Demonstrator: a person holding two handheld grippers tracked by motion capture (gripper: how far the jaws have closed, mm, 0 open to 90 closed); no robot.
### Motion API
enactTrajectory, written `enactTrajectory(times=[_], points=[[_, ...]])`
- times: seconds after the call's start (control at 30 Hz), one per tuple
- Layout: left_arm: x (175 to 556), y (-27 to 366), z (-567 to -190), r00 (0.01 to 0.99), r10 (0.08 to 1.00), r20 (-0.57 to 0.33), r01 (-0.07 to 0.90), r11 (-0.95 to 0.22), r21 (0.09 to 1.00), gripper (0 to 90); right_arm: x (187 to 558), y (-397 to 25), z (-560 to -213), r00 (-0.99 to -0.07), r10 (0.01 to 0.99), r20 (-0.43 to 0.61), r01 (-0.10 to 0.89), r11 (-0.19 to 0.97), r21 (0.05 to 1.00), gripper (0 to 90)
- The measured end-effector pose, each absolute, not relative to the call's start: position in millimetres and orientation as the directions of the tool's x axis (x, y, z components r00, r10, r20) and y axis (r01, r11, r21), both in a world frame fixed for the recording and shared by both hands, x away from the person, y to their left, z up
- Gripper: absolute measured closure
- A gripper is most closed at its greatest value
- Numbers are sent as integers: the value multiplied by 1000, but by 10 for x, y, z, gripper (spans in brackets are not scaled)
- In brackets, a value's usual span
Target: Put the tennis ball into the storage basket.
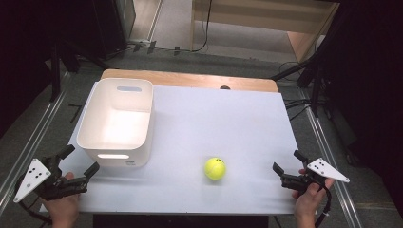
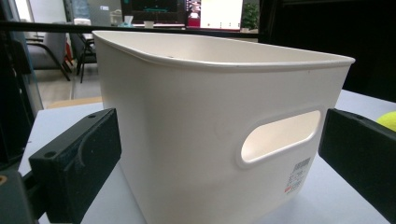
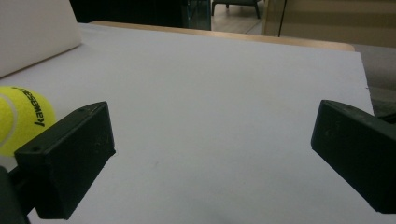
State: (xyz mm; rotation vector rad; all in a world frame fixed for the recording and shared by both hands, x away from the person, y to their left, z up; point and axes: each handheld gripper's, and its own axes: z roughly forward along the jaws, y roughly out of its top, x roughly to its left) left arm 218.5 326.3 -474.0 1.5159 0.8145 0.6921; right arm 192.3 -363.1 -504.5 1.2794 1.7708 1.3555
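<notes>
The tennis ball lies on the white sheet that covers the bench, toward the near edge, just right of the white bin and apart from it. In the right gripper view the ball is cut off by the left edge and partly hidden behind one jaw, with black lettering on its side too clipped to read whole; in the left gripper view only a yellow sliver peeks past a jaw.

The sheet leaves a strip of bare wood along the far edge of the bench. Beyond it lie grey floor, cables and dark stands.

The right gripper sits at the near right corner, jaws spread wide and empty, the ball well to its left and outside the gap. The left gripper sits at the near left corner, jaws likewise wide apart and holding nothing, pointing at the bin's handled wall, which is near them; whether they touch it cannot be told.
</notes>
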Motion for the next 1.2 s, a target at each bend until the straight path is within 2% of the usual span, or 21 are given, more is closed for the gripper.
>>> enactTrajectory(times=[0.47, 0.83, 1.2], points=[[2191, 3255, -4745, 592, 806, -32, 101, -35, 994, 0, 1959, -3572, -4964, -422, 902, 89, 353, 73, 933, 0], [2194, 3235, -4755, 595, 803, -26, 105, -46, 993, 0, 2057, -3372, -4758, -513, 858, 14, 402, 226, 887, 0], [2200, 3225, -4760, 600, 799, -32, 116, -47, 992, 0, 2197, -3142, -4659, -599, 801, 25, 442, 304, 844, 0]])
